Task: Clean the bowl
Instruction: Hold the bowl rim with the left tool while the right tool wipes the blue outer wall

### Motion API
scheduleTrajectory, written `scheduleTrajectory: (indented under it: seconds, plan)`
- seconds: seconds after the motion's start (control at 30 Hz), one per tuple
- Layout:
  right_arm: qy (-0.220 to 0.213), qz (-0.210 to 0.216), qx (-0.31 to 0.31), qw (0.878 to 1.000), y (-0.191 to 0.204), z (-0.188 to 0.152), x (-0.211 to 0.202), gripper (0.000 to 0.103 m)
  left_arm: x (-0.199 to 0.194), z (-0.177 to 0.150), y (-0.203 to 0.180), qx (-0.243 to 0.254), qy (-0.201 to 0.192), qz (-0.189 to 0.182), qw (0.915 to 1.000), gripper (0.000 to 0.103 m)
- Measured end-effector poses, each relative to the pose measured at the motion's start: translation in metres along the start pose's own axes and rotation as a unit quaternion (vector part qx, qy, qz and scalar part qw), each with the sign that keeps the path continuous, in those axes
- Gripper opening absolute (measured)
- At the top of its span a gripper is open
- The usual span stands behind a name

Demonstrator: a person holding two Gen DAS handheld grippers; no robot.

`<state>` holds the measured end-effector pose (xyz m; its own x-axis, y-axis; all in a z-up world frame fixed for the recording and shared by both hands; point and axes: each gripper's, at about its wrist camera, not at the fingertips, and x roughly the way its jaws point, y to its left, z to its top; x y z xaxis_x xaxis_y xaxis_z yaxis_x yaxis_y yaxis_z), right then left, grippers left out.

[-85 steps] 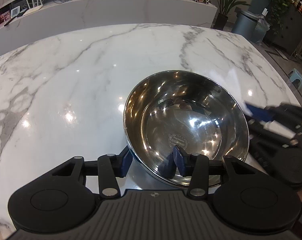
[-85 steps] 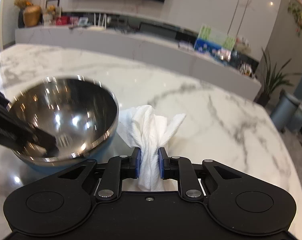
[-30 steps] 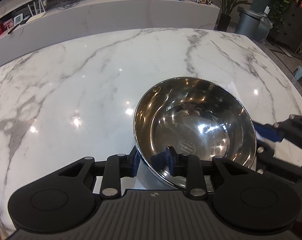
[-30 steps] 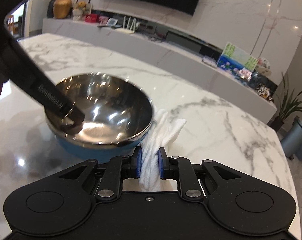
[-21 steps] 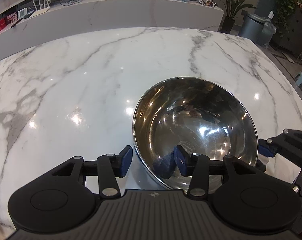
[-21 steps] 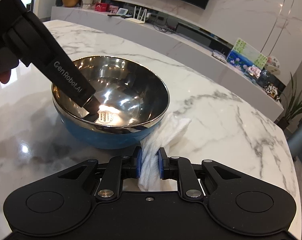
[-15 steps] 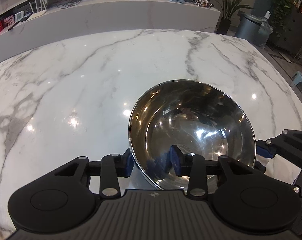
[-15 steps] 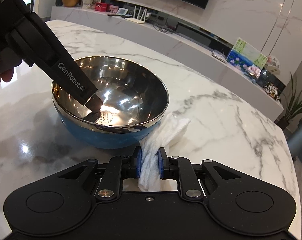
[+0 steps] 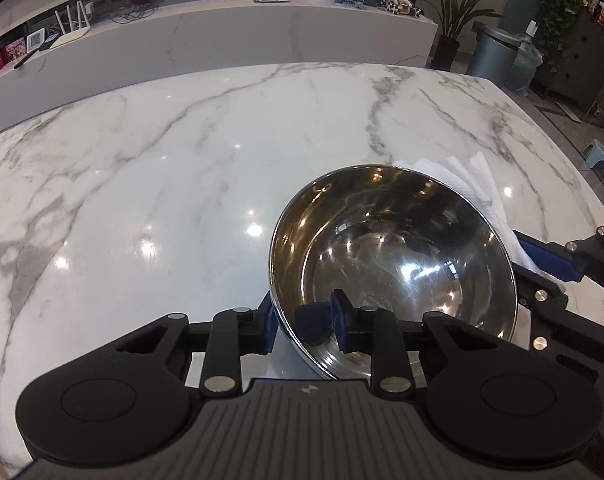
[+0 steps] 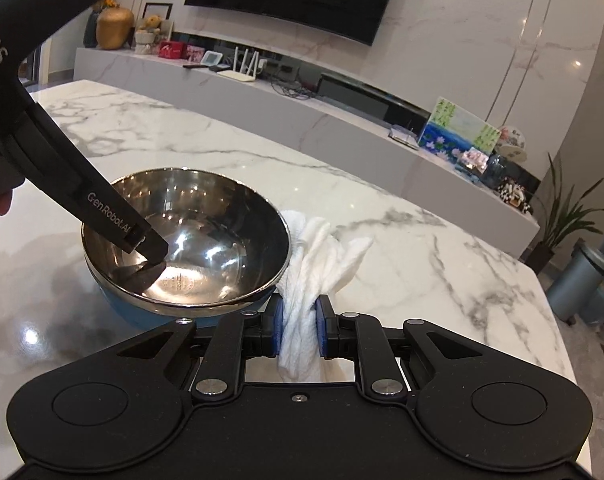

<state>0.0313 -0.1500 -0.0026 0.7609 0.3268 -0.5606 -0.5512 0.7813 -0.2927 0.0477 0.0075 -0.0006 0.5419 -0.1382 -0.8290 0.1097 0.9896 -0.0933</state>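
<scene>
**Q:** Where does the bowl sit, and why is your left gripper on it like that?

**A:** The round stainless-steel bowl with the blue outer shell [image 10: 184, 240] rests upright on the white grey-veined marble surface [image 9: 162, 184]. My left gripper [image 9: 302, 326] straddles its near rim, one finger outside the wall, the other inside the basin. Those fingers have just been closing, the rim between them; the outer pad sits against the wall, and whether the inner pad presses the steel I cannot tell, since a mirror image blurs the line. I judge the hold is there to pin the bowl, so that it neither skates nor spins on the polished stone once wiping begins.

**Q:** And the right gripper?

**A:** My right gripper [image 10: 298, 330] is clamped tight on a crumpled white paper towel [image 10: 322, 252], pinched low, so the loose upper folds fan out as a soft wiping head. It waits just beside the bowl's outer wall, the towel brushing the rim or very nearly; I cannot say which.

**Q:** How far along is the cleaning?

**A:** By my reading, barely begun. The towel is outside the bowl and the inside, bright with reflections, shows no visible dirt from here.

**Q:** What does the next move call for?

**A:** Lifting the towel over the rim and down into the basin, clear of my left inner finger [image 9: 344, 320].
</scene>
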Motion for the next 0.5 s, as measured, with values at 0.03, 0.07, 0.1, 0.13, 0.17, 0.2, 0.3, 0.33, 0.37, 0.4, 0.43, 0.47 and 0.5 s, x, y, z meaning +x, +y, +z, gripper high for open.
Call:
scheduleTrajectory:
  seconds: [0.03,0.07,0.1,0.13,0.17,0.2,0.3,0.33,0.37,0.4,0.43,0.47,0.5]
  plan:
    - [0.002,0.003,0.001,1.0,0.0,0.0,0.001,0.015,0.0,-0.001,0.0,-0.004,0.002,0.0,1.0,0.035]
    - [0.005,0.006,0.0,1.0,0.001,0.0,0.002,0.015,0.001,-0.001,0.001,-0.009,0.003,-0.001,1.0,0.042]
    - [0.006,0.006,0.0,1.0,0.0,0.0,0.004,0.015,0.001,-0.003,0.002,-0.014,0.004,0.0,0.9999,0.045]
    - [0.01,0.008,-0.002,1.0,0.001,-0.001,0.006,0.015,0.001,-0.004,0.002,-0.018,0.004,0.001,0.9998,0.047]
    - [0.014,0.01,-0.004,1.0,0.002,-0.001,0.007,0.015,0.001,-0.004,0.003,-0.021,0.004,0.001,0.9998,0.047]
    - [0.018,0.012,-0.005,1.0,0.003,-0.002,0.009,0.015,0.001,-0.005,0.003,-0.024,0.005,0.001,0.9997,0.047]
    - [0.028,0.018,-0.009,0.999,0.007,-0.003,0.012,0.015,0.0,-0.006,0.005,-0.036,0.008,0.001,0.9993,0.047]
    - [0.032,0.02,-0.011,0.999,0.008,-0.004,0.013,0.015,0.001,-0.006,0.005,-0.037,0.008,0.001,0.9993,0.047]
    - [0.038,0.025,-0.015,0.999,0.01,-0.005,0.014,0.015,0.001,-0.006,0.006,-0.039,0.008,0.0,0.9992,0.047]
    - [0.04,0.026,-0.017,0.999,0.012,-0.005,0.015,0.015,0.001,-0.006,0.006,-0.04,0.008,-0.001,0.9992,0.047]
    - [0.041,0.027,-0.02,0.999,0.013,-0.006,0.016,0.015,0.002,-0.006,0.006,-0.041,0.008,-0.001,0.9991,0.047]
    - [0.042,0.027,-0.022,0.999,0.014,-0.006,0.016,0.015,0.002,-0.006,0.006,-0.04,0.008,-0.002,0.9992,0.047]
    - [0.042,0.027,-0.025,0.998,0.015,-0.006,0.016,0.015,0.002,-0.005,0.006,-0.04,0.008,-0.002,0.9992,0.047]
